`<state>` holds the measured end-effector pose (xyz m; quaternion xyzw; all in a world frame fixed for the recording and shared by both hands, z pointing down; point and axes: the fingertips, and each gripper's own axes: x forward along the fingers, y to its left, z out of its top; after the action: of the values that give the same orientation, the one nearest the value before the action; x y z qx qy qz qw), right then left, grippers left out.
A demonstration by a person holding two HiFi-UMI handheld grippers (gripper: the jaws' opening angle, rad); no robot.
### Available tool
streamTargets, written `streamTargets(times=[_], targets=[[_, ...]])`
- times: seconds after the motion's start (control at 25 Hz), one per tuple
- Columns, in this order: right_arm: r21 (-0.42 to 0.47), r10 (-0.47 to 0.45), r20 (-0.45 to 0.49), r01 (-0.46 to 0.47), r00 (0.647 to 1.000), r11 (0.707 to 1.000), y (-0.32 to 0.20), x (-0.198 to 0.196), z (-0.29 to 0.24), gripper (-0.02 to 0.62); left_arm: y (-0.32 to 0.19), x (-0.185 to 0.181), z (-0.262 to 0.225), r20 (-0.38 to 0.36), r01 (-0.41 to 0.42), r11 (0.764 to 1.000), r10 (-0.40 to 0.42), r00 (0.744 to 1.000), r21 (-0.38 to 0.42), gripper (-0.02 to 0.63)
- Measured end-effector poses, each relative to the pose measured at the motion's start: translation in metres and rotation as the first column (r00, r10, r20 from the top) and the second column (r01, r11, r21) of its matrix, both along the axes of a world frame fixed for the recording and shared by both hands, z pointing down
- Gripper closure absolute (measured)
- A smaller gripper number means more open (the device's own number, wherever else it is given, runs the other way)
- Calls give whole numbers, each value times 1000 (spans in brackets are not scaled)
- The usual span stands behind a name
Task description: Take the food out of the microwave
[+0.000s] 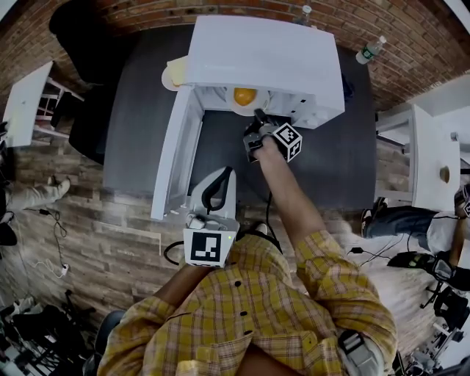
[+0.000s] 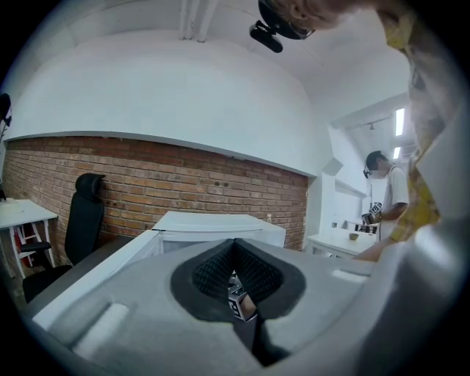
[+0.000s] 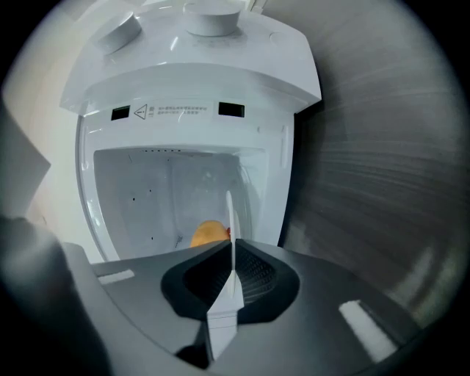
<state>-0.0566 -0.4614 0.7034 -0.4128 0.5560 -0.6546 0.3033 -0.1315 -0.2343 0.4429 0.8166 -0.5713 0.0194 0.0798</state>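
One kitchen, counted: a left hand-held gripper (image 1: 228,172) and a right hand-held gripper (image 1: 258,117) face one white microwave (image 1: 264,59) on one dark counter (image 1: 147,125). Ahead of the right hand-held gripper are one plate (image 3: 230,217) and one orange food item (image 1: 244,95). Beyond stand two bottles (image 1: 305,13) (image 1: 371,50), and one black chair (image 1: 81,44) is far to the left.

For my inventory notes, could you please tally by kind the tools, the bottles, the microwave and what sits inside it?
Tools: 2, the left tool and the right tool
Microwave: 1
Plate: 1
Orange food: 1
Bottles: 2
Total: 7
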Motion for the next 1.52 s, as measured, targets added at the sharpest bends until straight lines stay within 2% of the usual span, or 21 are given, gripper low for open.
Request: streamTargets(times=[0.24,0.36,0.48,0.88,1.12,1.52], targets=[[23,-10,19,10,1000,1000,14,9,-19,586,0,12,-7,16,-3,1000,3,1000,21,606],[18,-15,37,14,999,1000,25,11,-26,586,2,16,-5,56,-3,1000,3,998,-1,606],[29,-23,51,22,998,999,35,13,-38,586,1,21,-8,66,9,1000,-9,998,-3,606],[54,-39,65,35,997,998,79,25,-83,584,14,38,-25,59,19,999,-21,998,29,606],[90,-89,67,83,994,992,115,28,-118,584,25,48,-34,46,28,999,-30,998,44,606],[136,-113,91,100,989,986,164,47,-166,583,39,63,-44,22,55,996,-56,998,64,606]])
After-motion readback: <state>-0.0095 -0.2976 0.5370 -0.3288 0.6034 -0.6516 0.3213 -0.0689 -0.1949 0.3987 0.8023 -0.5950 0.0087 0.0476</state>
